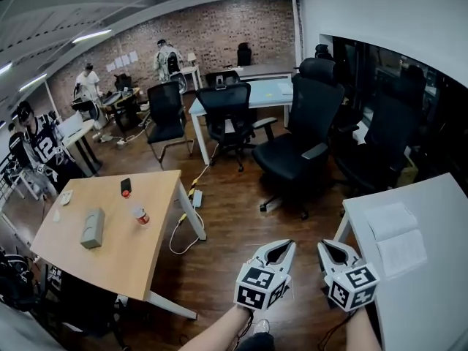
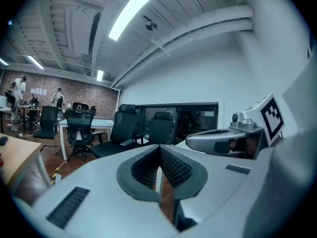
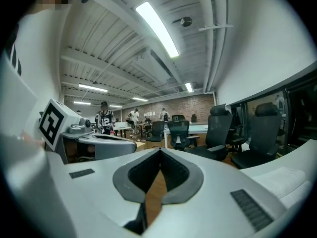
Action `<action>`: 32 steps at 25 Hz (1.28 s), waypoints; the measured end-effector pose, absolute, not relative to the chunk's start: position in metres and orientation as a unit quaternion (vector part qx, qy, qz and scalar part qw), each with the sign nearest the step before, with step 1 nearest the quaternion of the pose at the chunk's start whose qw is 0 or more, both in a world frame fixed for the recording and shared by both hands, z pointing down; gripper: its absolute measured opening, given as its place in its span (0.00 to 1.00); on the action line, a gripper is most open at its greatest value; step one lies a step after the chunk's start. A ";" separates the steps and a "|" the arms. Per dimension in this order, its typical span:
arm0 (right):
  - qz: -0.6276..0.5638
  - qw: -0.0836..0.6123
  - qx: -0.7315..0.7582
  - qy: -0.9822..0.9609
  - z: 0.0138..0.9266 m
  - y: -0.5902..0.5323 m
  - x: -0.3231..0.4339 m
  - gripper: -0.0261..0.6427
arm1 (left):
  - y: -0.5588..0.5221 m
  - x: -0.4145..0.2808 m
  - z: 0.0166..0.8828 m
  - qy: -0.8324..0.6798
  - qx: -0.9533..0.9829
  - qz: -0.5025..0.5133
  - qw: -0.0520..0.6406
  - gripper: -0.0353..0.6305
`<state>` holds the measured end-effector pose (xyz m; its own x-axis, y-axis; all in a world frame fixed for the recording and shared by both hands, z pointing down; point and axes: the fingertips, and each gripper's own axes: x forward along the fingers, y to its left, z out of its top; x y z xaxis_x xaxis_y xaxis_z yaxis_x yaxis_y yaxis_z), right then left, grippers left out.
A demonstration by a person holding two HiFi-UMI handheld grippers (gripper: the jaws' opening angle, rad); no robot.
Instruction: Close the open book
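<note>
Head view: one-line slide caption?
Left gripper and right gripper, both shut and empty, hover beside the white desk where the open book lies.

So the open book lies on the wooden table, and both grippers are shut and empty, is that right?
Not quite. The open book lies on the white table at the right, not on the wooden table; the head view shows it. The left gripper and the right gripper are indeed shut and empty.

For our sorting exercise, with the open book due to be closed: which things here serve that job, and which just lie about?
Job: open book; white table; left gripper; right gripper.
Lying about: grey box; small container; wooden table; black office chair.
</note>
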<state>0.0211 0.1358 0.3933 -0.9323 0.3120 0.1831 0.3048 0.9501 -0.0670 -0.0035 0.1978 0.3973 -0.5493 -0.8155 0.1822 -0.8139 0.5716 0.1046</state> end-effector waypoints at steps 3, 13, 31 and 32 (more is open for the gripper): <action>0.016 0.105 -0.137 -0.985 0.397 0.133 -0.006 0.05 | 0.194 -0.033 0.402 -0.870 0.481 -0.005 0.110 0.06; 0.013 0.130 -0.072 -0.989 0.413 0.111 -0.058 0.05 | 0.172 -0.100 0.425 -0.836 0.531 -0.016 0.136 0.06; 0.057 0.090 0.049 -0.993 0.426 -0.069 -0.077 0.05 | -0.035 -0.119 0.450 -0.740 0.654 0.070 0.138 0.06; 0.060 0.088 0.059 -0.993 0.428 -0.082 -0.073 0.05 | -0.049 -0.116 0.452 -0.733 0.661 0.075 0.140 0.06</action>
